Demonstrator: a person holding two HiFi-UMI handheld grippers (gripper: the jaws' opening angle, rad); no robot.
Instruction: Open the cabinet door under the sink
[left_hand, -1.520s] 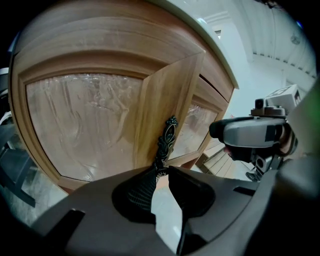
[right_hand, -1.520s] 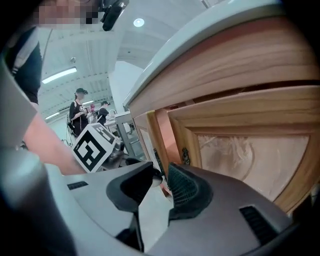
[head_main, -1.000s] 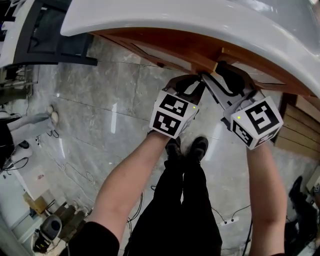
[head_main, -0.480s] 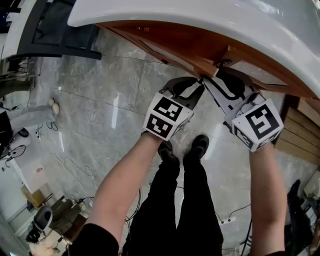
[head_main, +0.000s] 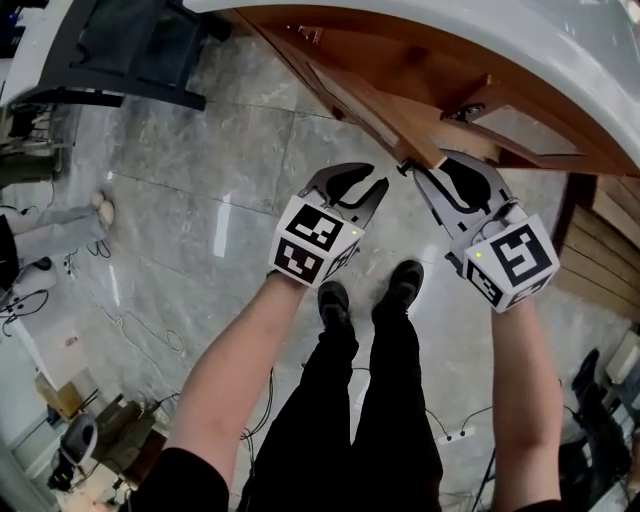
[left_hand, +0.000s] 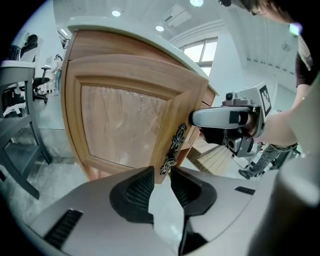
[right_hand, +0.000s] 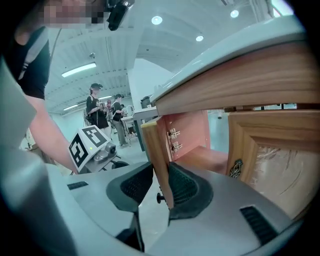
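Observation:
The left wooden cabinet door (head_main: 375, 100) under the white sink counter (head_main: 560, 60) stands swung partly out. My right gripper (head_main: 440, 168) is shut on its free edge: in the right gripper view that door edge (right_hand: 157, 150) runs between the pads (right_hand: 182, 187). My left gripper (head_main: 375, 178) hangs just clear of the door with its jaws opening and nothing between them. In the left gripper view the door's ornate metal handle (left_hand: 172, 150) sits just beyond the gripper (left_hand: 162, 172). The right door (head_main: 520, 130) is closed.
A black chair base (head_main: 110, 60) stands at the upper left on the grey tiled floor. The person's shoes (head_main: 400, 285) are below the grippers. Cables (head_main: 140, 330) lie at the left, wooden planks (head_main: 610, 260) at the right. People (right_hand: 95, 110) stand far off.
The left door has swung further out from the cabinet, with the right gripper drawing back on its edge. The left gripper has moved back, off the door, and its jaws stand wider.

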